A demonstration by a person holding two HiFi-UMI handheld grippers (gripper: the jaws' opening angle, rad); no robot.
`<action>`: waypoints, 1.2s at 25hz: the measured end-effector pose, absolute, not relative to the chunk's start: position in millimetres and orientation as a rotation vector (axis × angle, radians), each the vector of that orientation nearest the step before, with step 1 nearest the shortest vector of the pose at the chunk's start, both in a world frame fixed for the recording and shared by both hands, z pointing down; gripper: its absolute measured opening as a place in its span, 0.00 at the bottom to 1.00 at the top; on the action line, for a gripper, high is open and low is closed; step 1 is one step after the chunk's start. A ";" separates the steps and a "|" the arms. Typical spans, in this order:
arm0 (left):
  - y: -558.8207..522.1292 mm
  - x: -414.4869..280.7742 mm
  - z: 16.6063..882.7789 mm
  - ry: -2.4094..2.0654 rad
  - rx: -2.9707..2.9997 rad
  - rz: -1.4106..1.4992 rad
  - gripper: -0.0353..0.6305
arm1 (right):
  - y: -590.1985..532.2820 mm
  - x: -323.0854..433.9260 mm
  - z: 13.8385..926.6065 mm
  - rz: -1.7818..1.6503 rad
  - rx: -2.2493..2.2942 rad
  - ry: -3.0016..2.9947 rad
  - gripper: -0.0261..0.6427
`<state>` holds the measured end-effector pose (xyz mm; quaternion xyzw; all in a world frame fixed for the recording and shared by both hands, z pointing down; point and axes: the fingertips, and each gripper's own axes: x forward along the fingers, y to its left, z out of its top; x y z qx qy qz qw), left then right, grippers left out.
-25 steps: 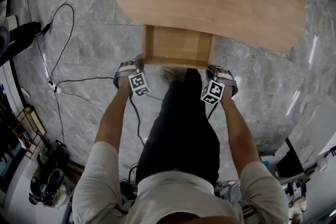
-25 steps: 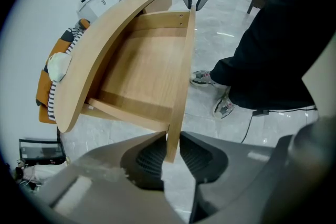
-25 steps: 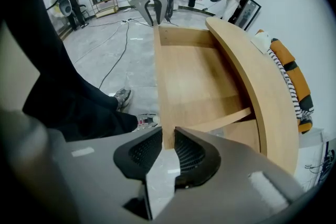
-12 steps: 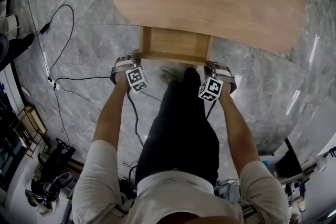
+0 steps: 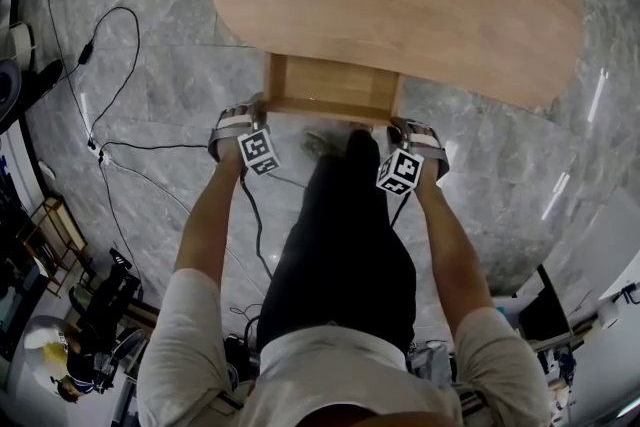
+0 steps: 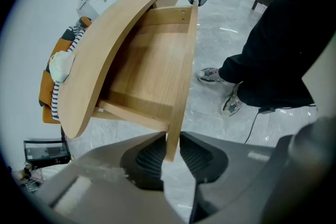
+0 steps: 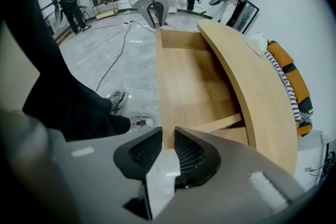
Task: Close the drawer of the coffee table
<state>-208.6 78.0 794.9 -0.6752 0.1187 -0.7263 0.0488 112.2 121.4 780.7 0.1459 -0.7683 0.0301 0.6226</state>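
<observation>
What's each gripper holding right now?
Left gripper: jaws shut on the drawer front.
Right gripper: jaws shut on the drawer front, at its other end.

Bright, even indoor light, no hard shadows. Head view: white glare streaks on the glossy floor (image 5: 500,155) at right, and a fisheye bend toward the edges. The 2 gripper views have black round vignetting in all 4 corners and heavy barrel distortion that curves the table top (image 6: 94,60). Nearest foreground is soft and a bit out of focus, mid-range is sharp. No motion blur.
</observation>
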 end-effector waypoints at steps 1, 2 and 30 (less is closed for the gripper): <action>76.5 -208.2 795.1 0.361 -2.058 -2.213 0.21 | 119.3 112.9 780.5 0.065 0.334 -1.763 0.16; 75.0 -207.8 795.2 0.362 -2.059 -2.213 0.21 | 117.4 113.6 780.4 0.062 0.332 -1.762 0.16; 32.6 -207.8 794.3 0.385 -2.063 -2.195 0.21 | 81.7 111.9 780.6 0.074 0.339 -1.741 0.16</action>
